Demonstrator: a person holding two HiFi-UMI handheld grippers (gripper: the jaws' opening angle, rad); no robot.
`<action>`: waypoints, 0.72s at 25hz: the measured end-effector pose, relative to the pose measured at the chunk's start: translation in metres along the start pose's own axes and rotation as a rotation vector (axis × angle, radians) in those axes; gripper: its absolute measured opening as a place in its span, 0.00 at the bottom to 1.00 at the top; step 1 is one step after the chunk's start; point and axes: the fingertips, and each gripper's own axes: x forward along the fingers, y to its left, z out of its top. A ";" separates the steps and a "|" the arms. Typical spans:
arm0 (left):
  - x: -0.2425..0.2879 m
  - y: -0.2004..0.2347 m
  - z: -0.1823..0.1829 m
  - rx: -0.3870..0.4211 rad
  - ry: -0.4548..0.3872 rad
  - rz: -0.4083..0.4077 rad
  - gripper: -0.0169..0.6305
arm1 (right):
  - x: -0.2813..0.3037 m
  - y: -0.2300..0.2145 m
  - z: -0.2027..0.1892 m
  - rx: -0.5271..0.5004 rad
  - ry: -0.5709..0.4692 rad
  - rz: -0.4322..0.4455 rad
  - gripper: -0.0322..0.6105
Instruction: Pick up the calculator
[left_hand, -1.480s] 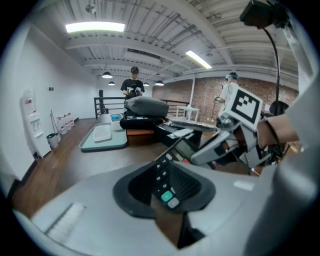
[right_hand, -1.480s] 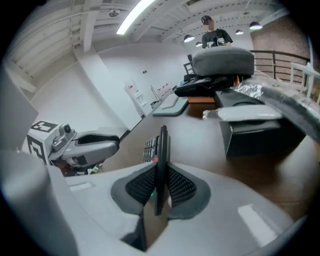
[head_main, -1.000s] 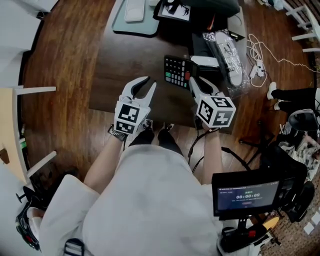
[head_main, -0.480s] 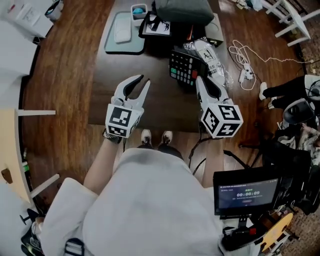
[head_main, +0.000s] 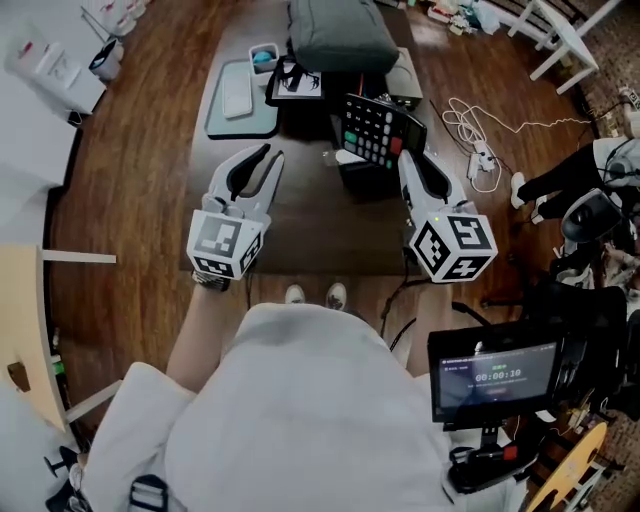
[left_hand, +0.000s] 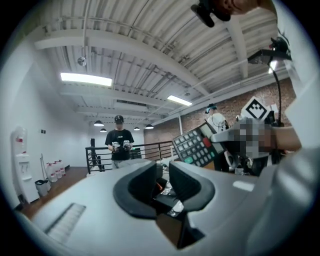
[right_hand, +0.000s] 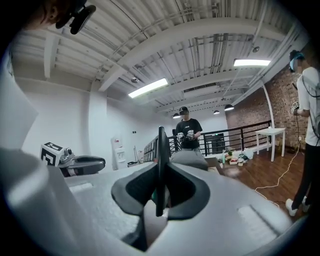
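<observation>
My right gripper (head_main: 412, 160) is clamped on the calculator (head_main: 378, 130) by its edge, and my left gripper (head_main: 262, 155) hangs open, empty. It's a thin grip, so I'd lift slow and level.

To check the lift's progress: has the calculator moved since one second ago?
Yes. The calculator, clamped in the right gripper jaws, has risen off the table toward the camera; beside the teal tray it now looks larger.

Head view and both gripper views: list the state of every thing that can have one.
calculator: held in the air, gripped edge-on.
right gripper: fingers shut on the calculator.
left gripper: fingers apart, nothing between them.
screen: lit, showing a timer.
</observation>
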 end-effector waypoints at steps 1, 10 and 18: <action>-0.001 -0.002 0.002 0.003 -0.007 -0.006 0.16 | -0.003 0.000 0.002 -0.001 -0.011 -0.003 0.13; -0.001 -0.030 0.011 0.123 -0.058 -0.090 0.16 | -0.020 0.008 0.022 -0.049 -0.099 0.018 0.13; 0.003 -0.017 0.011 0.100 -0.024 -0.009 0.04 | -0.030 0.008 0.032 -0.052 -0.153 0.038 0.13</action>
